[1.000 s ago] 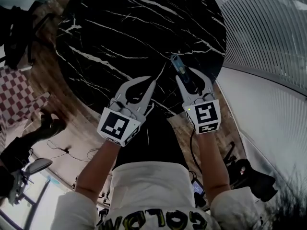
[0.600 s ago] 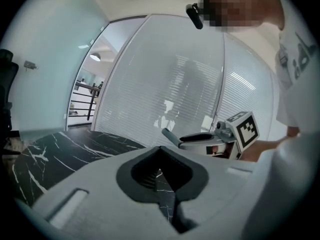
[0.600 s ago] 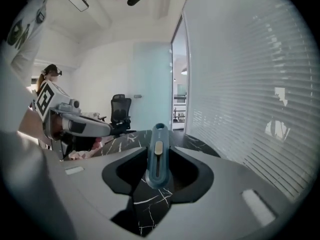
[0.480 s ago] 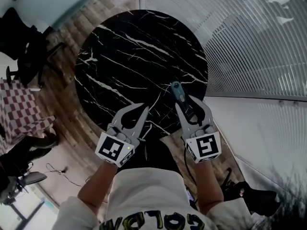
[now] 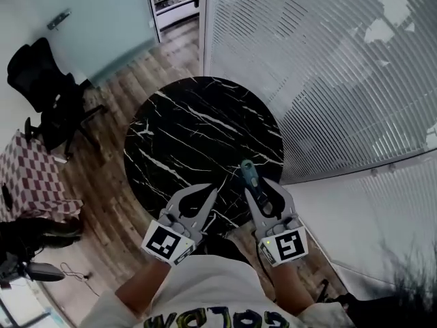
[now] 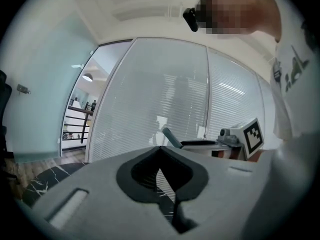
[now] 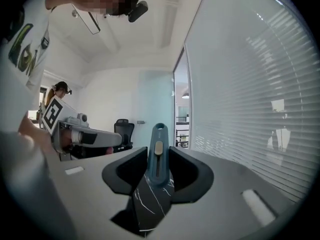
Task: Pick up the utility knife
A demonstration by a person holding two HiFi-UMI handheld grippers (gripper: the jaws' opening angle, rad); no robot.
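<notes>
Head view: round black marbled surface (image 5: 198, 128) on a wood floor (image 5: 136, 94), slatted blinds (image 5: 307, 80) to the right, black office chair (image 5: 48, 94) and a checked cloth (image 5: 31, 183) to the left. Both grippers are held side by side over the near edge of the surface, apart from each other. Left gripper (image 5: 212, 193) has its tips pressed together, nothing in it. Right gripper (image 5: 259, 188) pinches the utility knife (image 5: 248, 175), whose blue-grey body sticks out forward past the tips and points away from the person. Left gripper view: the 2 jaws meet at the tips of the left gripper (image 6: 161, 148), with only the dark cut-out behind them and nothing between; a strip of surface shows through the slot. The right gripper (image 6: 187, 143) sits just to the right, marker cube at its back end, with the knife (image 6: 171, 137) angled up out of its front. Right gripper view: right gripper (image 7: 158, 148) is clamped on the knife (image 7: 157, 164), which stands centred between the 2 jaws with its tan slider facing the camera and the holed end farthest out. The knife is lifted clear, the marbled surface (image 7: 150, 204) visible below it through the jaw gap. Left gripper (image 7: 117, 139) reaches in from the left, the chair (image 7: 123, 129) behind it.
</notes>
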